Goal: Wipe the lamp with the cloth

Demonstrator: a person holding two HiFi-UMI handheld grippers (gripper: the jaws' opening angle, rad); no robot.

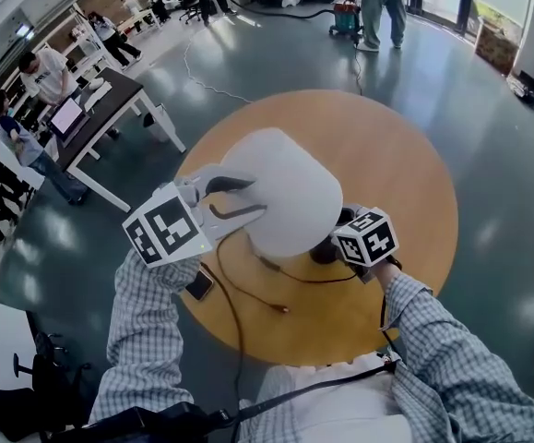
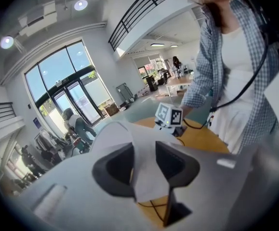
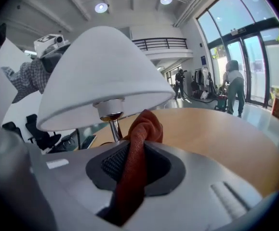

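Head view: on a round wooden table [image 1: 414,173], the lamp [image 1: 290,192], with its white shade [image 1: 276,169] uppermost and a dark base [image 1: 325,250] peeping out under the shade's right rim. From the base, a cord [image 1: 248,289] trailing toward the table's near edge. At the shade's left side, the left gripper [image 1: 248,199], with fingers laid over and under the rim. At the shade's lower right, just beside the base, the right gripper [image 1: 345,245], fingertips tucked below the shade. No cloth to be seen from here.

Left gripper view: jaws partway closed, pinching the thin white edge of the shade [image 2: 115,134], one pad pressed on each face. Beyond, the right gripper's marker cube [image 2: 169,115] over the table.

Right gripper view: jaws narrow, clamped on a rust-red cloth [image 3: 144,126], bunched and sticking up past the fingertips. Straight ahead and above, the shade's underside [image 3: 103,76] and socket. Just left of the cloth's tip, the metal stem [image 3: 114,129]; touching or apart, cannot tell.
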